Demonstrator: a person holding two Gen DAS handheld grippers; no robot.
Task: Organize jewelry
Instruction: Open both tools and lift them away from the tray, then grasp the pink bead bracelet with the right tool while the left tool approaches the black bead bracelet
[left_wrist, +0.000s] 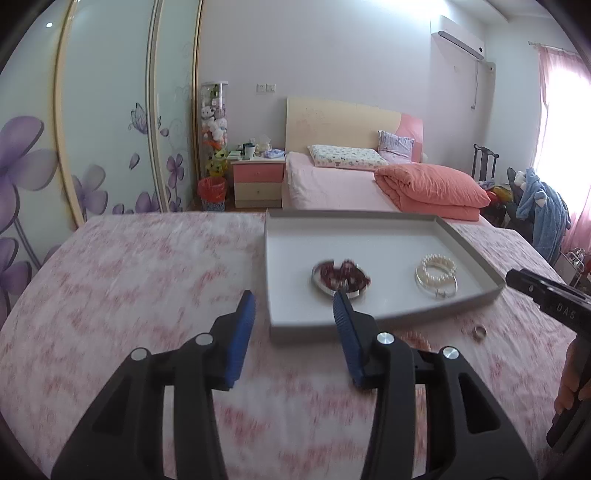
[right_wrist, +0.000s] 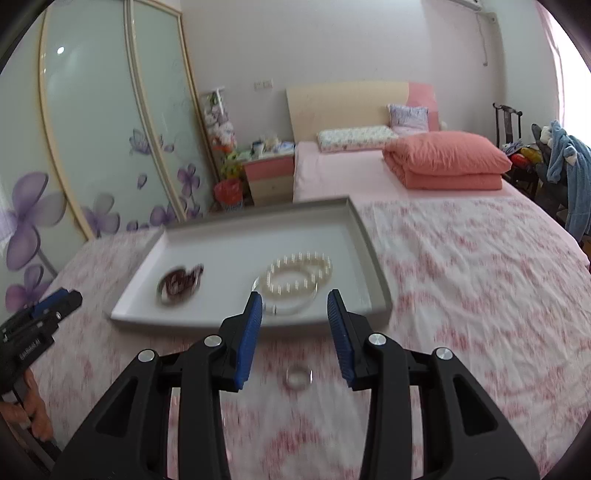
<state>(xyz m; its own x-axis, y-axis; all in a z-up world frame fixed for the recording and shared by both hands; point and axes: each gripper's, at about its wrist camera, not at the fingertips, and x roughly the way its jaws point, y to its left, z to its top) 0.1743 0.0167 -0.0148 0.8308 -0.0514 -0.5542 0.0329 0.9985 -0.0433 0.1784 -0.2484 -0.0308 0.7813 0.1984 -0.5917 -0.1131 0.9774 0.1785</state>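
A grey tray (left_wrist: 369, 325) (right_wrist: 373, 254) lies on the pink patterned bedspread. In it are a dark red bead bracelet with a silver bangle (left_wrist: 340, 277) (right_wrist: 180, 284) and a pearl bracelet with a silver bangle (left_wrist: 437, 275) (right_wrist: 299, 275). A small ring (left_wrist: 479, 332) (right_wrist: 298, 377) lies on the bedspread in front of the tray. My left gripper (left_wrist: 293, 306) is open and empty at the tray's near left corner. My right gripper (right_wrist: 295, 306) is open and empty above the ring, which lies between its fingers.
The pink patterned bedspread (left_wrist: 129, 295) (right_wrist: 480, 277) runs under everything. Beyond it are a bed with an orange folded quilt (left_wrist: 428, 188) (right_wrist: 447, 158), a nightstand (left_wrist: 258, 181), a wardrobe with purple flowers (left_wrist: 92, 147), and a chair with blue clothes (right_wrist: 569, 173).
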